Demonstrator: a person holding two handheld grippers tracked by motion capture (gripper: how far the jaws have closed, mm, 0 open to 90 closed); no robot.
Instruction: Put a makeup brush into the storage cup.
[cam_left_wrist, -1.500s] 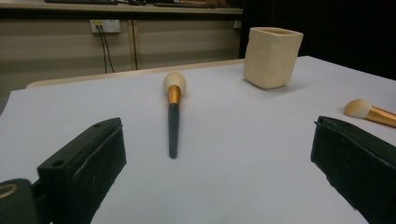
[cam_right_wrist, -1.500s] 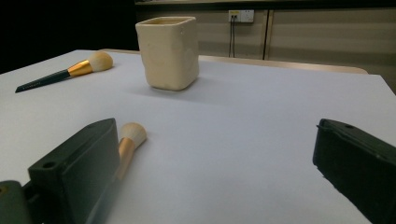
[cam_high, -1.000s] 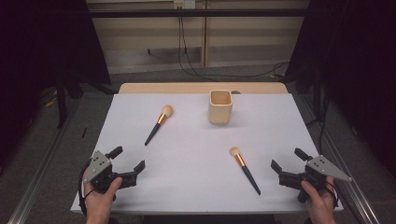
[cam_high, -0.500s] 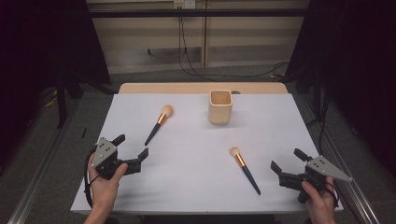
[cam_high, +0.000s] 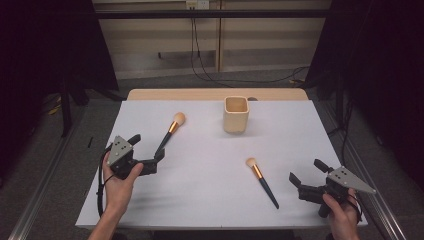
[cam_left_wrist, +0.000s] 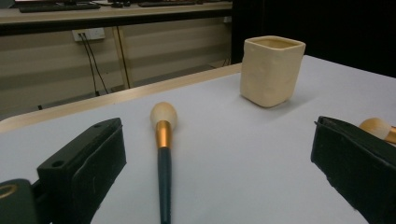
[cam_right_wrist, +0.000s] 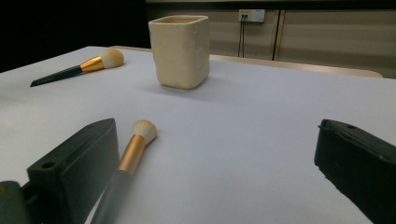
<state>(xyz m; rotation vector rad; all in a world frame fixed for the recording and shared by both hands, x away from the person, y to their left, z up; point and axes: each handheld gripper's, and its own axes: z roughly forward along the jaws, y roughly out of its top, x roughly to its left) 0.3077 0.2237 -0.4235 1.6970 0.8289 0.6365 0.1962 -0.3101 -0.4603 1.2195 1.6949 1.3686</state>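
Right gripper (cam_high: 306, 178): lower right of the high view, hand-held, jaws wide apart, nothing between them, resting low near the table edge.

Short brush (cam_high: 261, 175): lower centre-right of the high view, just left of the right gripper, apart from it; pale head toward the cup, dark handle toward the near edge. In the right gripper view, lower left, beside the left-hand jaw.

Left gripper (cam_high: 148, 152): left of centre in the high view, jaws wide apart, empty, straddling the tail of the long brush. No contact visible.

Long brush (cam_left_wrist: 162, 158): bottom centre of the left gripper view, between the two jaws, nearer the left-hand one; flat on the white table (cam_high: 200, 200), head pointing away, gold collar behind it.

Cup (cam_high: 236, 114): upper centre of the high view, upright, open-topped, cream, well apart from both brushes.

Handling note, as judgement: step in hand likely a grasp of the long brush. Best centred first, handle midway between the pads, then lowered until pads bracket the handle and closed on the dark shaft below the collar, not on the bristles. Thin round handle prone to rolling or slipping if pinched off-centre.
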